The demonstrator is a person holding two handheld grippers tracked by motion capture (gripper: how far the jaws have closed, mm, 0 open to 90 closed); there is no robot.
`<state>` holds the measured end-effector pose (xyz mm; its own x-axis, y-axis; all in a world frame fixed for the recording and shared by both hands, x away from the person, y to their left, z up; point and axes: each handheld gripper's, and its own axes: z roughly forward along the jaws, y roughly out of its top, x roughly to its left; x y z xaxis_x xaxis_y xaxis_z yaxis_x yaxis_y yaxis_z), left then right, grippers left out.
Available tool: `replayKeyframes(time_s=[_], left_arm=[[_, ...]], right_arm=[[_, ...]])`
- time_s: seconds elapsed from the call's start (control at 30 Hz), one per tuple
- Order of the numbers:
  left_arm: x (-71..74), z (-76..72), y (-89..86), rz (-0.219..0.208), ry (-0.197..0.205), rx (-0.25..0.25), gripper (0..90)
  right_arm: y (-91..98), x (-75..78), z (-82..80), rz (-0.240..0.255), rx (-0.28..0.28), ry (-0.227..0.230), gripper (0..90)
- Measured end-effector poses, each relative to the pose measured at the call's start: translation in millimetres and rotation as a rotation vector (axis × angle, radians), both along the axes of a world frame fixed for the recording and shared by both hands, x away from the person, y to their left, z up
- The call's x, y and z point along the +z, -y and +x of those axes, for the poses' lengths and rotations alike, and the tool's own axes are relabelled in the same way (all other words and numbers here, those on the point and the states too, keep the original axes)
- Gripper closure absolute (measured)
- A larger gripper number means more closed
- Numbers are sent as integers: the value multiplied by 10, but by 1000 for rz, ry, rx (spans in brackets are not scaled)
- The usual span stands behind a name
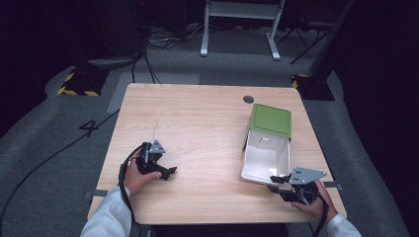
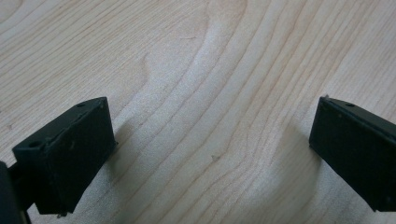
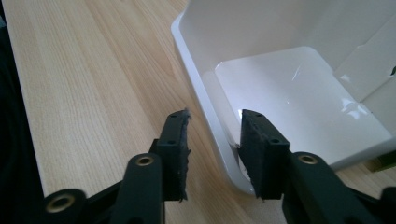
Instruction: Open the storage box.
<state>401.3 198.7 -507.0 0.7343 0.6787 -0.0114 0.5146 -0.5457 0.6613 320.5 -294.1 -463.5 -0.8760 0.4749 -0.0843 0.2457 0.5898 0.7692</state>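
The right hand-held gripper (image 3: pixel 212 135) straddles the white box (image 3: pixel 299 88) wall, jaws spread and not pinching; next, squeeze, while the left hand-held gripper (image 2: pixel 210 149) rests spread on the worktop (image 2: pixel 196 70).

Left black two-jaw gripper (image 1: pixel 170 172) held low in left hand (image 1: pixel 136 177), jaws spread wide. Right black gripper (image 1: pixel 274 183) in right hand (image 1: pixel 310 205), jaws slightly parted, pads not pressing.
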Motion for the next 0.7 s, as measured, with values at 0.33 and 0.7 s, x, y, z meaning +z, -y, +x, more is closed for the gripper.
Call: replayKeyframes(time_s=[0.33, 0.7], left_arm=[[0, 0, 0, 0, 0, 0, 2], [-1, -1, 2, -2, 0, 2, 2]], right_arm=[[79, 288, -83, 82, 9, 69, 465], [215, 475, -88, 141, -57, 126, 337]])
